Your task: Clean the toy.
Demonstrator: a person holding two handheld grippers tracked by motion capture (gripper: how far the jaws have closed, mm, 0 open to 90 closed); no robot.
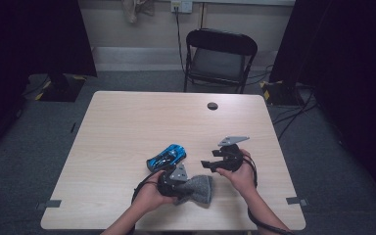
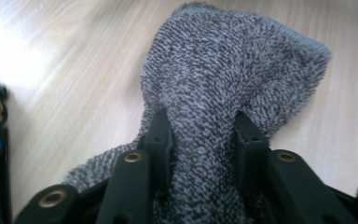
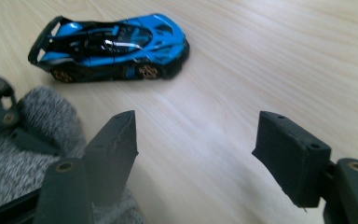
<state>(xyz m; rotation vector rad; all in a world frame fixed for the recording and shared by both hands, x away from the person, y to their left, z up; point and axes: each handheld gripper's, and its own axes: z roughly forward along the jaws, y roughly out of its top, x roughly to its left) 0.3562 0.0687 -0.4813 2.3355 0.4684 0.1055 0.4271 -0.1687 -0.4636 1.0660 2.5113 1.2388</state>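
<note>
Pinching a bunched fold of the soft, light grey cloth [image 2: 223, 84], the left claw [image 2: 204, 135] grips securely, while the right claw [image 3: 196, 154] gapes wide, holding nothing.

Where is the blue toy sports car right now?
The blue toy sports car sits on the pale wooden table, just beyond the left gripper that clamps the grey knitted cloth.

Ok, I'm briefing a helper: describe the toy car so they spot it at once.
On the pale wooden table, look at the near middle, just beyond the grey cloth. The toy car is the one glossy bright-blue thing there, black-topped, with gold wheels.
</note>
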